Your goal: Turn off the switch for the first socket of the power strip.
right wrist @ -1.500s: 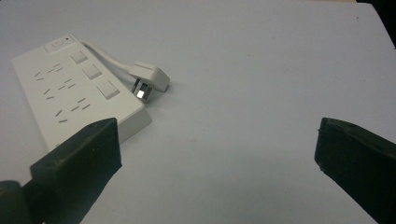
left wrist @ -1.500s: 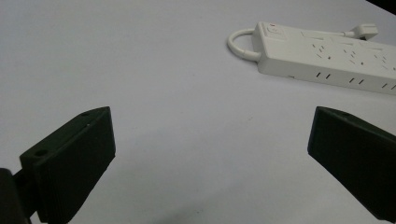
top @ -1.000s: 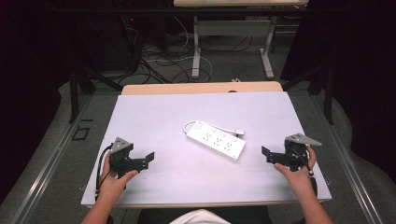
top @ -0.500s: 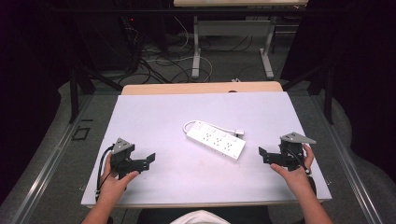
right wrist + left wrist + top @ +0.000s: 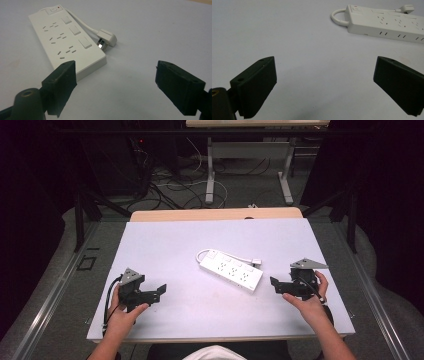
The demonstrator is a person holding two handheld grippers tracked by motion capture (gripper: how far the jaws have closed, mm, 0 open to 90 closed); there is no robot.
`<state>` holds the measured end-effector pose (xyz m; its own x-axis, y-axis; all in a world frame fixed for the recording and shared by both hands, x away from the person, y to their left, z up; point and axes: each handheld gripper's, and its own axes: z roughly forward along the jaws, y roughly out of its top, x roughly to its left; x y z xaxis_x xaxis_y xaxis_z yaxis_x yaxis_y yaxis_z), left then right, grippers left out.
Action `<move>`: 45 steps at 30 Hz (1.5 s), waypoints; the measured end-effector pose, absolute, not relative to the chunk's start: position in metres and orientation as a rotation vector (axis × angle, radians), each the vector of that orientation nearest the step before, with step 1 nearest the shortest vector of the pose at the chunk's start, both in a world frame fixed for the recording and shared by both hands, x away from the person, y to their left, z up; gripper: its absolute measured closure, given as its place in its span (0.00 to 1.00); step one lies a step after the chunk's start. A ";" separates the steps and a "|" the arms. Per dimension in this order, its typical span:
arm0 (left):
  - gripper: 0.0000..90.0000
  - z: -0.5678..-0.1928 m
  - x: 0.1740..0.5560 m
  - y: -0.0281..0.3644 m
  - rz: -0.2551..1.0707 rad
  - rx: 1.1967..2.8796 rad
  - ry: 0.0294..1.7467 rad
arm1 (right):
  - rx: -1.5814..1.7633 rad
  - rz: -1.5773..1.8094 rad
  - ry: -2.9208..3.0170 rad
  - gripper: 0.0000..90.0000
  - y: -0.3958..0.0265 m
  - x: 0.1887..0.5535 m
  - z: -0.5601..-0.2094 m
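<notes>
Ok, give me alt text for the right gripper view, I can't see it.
A white power strip lies on a pale table, its plug beside it. The right gripper hovers open, one black jaw overlapping the strip's near end.

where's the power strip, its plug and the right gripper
power strip point(image 5: 231, 270), high view, middle of its white top face
plug point(image 5: 107, 38), right gripper view, white plug body beside the strip
right gripper point(image 5: 274, 285), high view, between its open black jaws

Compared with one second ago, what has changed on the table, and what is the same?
The right gripper has moved a little toward the person, its open jaws closer to the end of the power strip. Nothing was gripped or released. The left gripper, also open, and the power strip kept their places.
</notes>
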<state>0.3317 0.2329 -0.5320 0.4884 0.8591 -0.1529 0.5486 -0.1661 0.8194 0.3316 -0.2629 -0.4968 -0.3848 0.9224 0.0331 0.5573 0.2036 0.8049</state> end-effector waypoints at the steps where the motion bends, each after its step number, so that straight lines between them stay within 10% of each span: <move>1: 0.05 -0.532 0.332 0.233 0.440 1.847 1.178 | 1.359 1.044 2.033 0.19 -0.261 0.332 -0.496; 45: 0.07 -0.532 0.331 0.234 0.439 1.842 1.179 | 1.186 1.000 2.238 0.35 -0.206 0.365 -0.464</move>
<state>0.3308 0.2338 -0.5320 0.4869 0.8596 -0.1551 0.5484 -0.1627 0.8202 0.3649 -0.2058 -0.4641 -0.5508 0.8342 -0.0283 0.5355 0.3792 0.7546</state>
